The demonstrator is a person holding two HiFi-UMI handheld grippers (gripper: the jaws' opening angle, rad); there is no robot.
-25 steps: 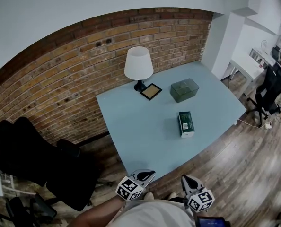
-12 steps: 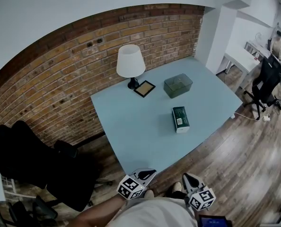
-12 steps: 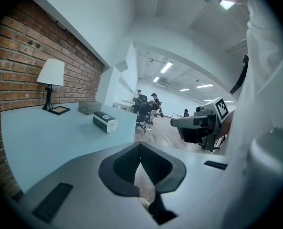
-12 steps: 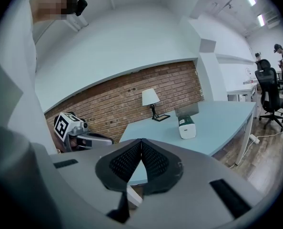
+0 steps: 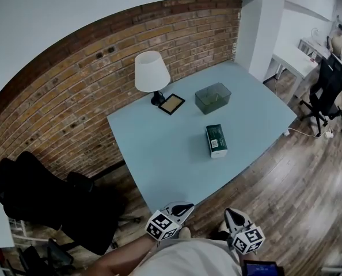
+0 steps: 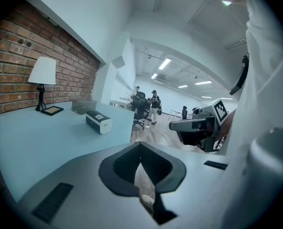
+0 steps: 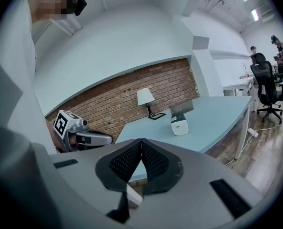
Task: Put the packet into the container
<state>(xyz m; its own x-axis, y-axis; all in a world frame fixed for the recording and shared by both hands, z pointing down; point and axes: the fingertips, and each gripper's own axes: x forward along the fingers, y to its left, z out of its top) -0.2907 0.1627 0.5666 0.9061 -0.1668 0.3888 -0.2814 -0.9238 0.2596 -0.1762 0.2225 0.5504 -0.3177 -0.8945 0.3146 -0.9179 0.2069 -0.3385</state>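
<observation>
The packet (image 5: 216, 140), a dark green and white box, lies flat near the middle of the light blue table (image 5: 159, 148). The container (image 5: 212, 98), a clear greenish box, stands behind it toward the brick wall. Both grippers are held low by the person's body, short of the table's near corner. My left gripper (image 5: 184, 207) is shut with nothing in it, and so is my right gripper (image 5: 230, 213). In the left gripper view the packet (image 6: 98, 122) and container (image 6: 83, 106) lie far ahead. The right gripper view shows the packet (image 7: 179, 126) in front of the container (image 7: 181, 108).
A white lamp (image 5: 152, 73) and a small picture frame (image 5: 172, 103) stand at the table's back by the brick wall. Black office chairs (image 5: 56, 200) sit left of the table. Wooden floor lies to the right, with a cable (image 5: 306, 132), another chair (image 5: 326, 91) and people farther off.
The head view has shifted slightly, so the table sits a little higher and more to the left in the frame. Both grippers stay low by the body. Nothing on the table has moved.
</observation>
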